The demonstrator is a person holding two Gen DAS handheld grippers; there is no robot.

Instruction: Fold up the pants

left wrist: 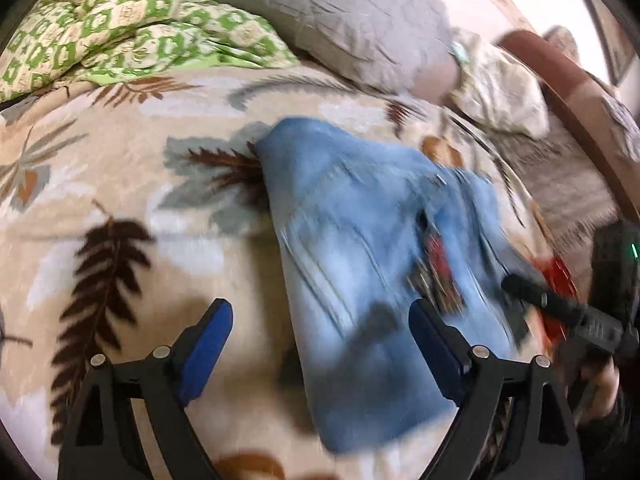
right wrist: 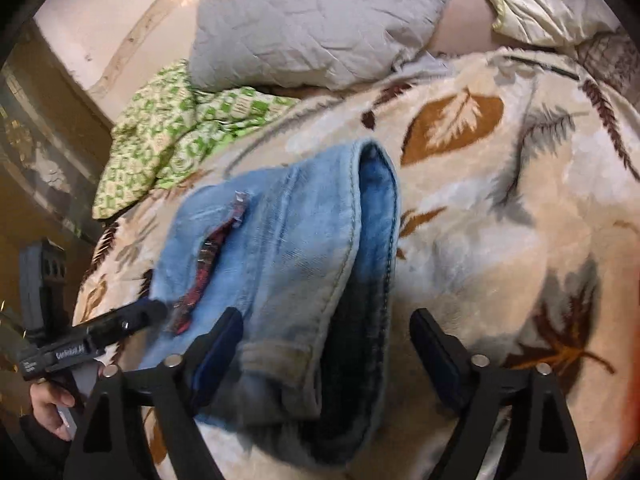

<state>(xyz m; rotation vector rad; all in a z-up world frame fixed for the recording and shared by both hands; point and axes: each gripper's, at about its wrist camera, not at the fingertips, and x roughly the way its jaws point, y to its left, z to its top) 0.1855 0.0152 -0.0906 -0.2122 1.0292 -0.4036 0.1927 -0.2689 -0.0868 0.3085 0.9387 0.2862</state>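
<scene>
Green-and-cream patterned quilt (left wrist: pixel 120 28) lies bunched far off to the upper left of the left claw (left wrist: pixel 320 344), with a grey quilted pillow (left wrist: pixel 332 12) beyond it. That claw is spread wide and pinches nothing; its blue pads (left wrist: pixel 206 348) hang over the cream leaf-print blanket (left wrist: pixel 120 160) on the bed. Light-blue denim pants (left wrist: pixel 360 240), folded over, lie on the blanket ahead of and under its right finger. Further right, the right claw (right wrist: pixel 326 352) also stands spread, empty, straddling the pants' waistband end.
</scene>
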